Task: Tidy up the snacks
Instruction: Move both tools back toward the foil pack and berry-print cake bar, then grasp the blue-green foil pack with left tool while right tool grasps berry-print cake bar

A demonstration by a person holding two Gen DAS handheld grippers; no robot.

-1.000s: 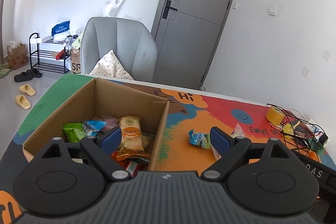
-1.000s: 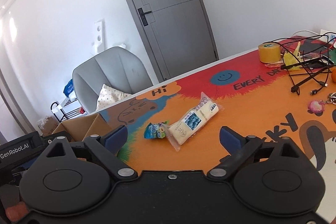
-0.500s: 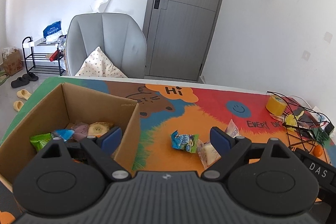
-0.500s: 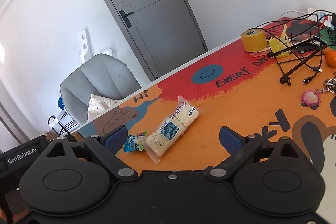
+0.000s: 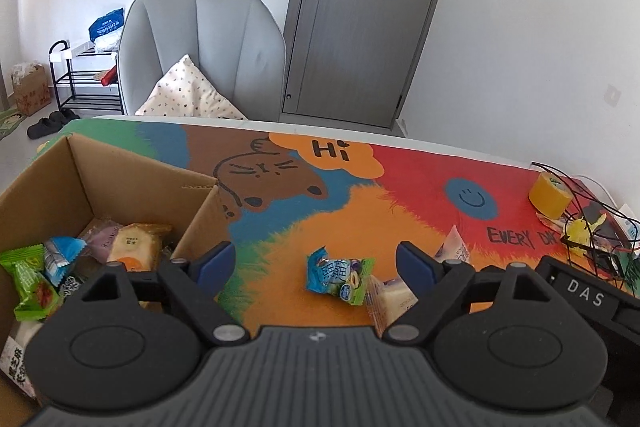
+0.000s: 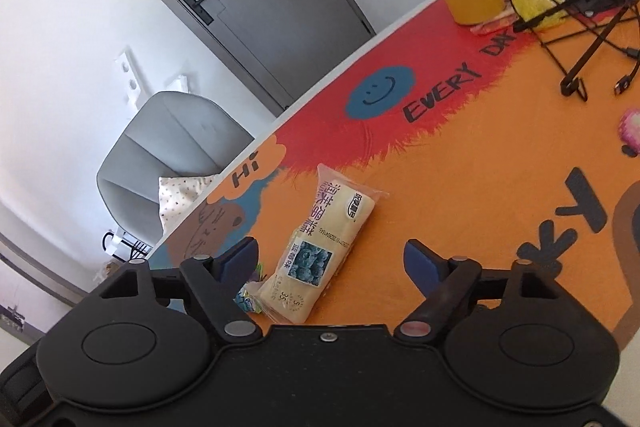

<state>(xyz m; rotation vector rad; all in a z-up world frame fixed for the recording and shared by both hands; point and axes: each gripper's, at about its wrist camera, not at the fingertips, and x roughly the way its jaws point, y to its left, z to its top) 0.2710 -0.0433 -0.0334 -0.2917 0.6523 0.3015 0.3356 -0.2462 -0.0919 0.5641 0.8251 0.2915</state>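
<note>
The left tongs [image 5: 315,261] stand wide, their blue pads having just eased inward a little, with nothing pressed between them; the small blue-green snack packet [image 5: 340,277] lies on the counter in the gap ahead, lined up, it seems, for a pick. The right tongs [image 6: 331,259] are also parted and have just been closing somewhat. The long cream pastry pack [image 6: 320,247] lies between their pads, untouched, its near end toward the tongs so the pads can close across its narrow width.

Both packets are crinkly, glossy film with crimped ends; the long one looks soft and pillowy. They touch each other near the middle of the counter [image 6: 460,167], a smooth, brightly printed surface. The cardboard box [image 5: 132,179], stiff and matte, sits at the counter's left edge, already holding several wrapped snacks [image 5: 132,243], the likely destination.
</note>
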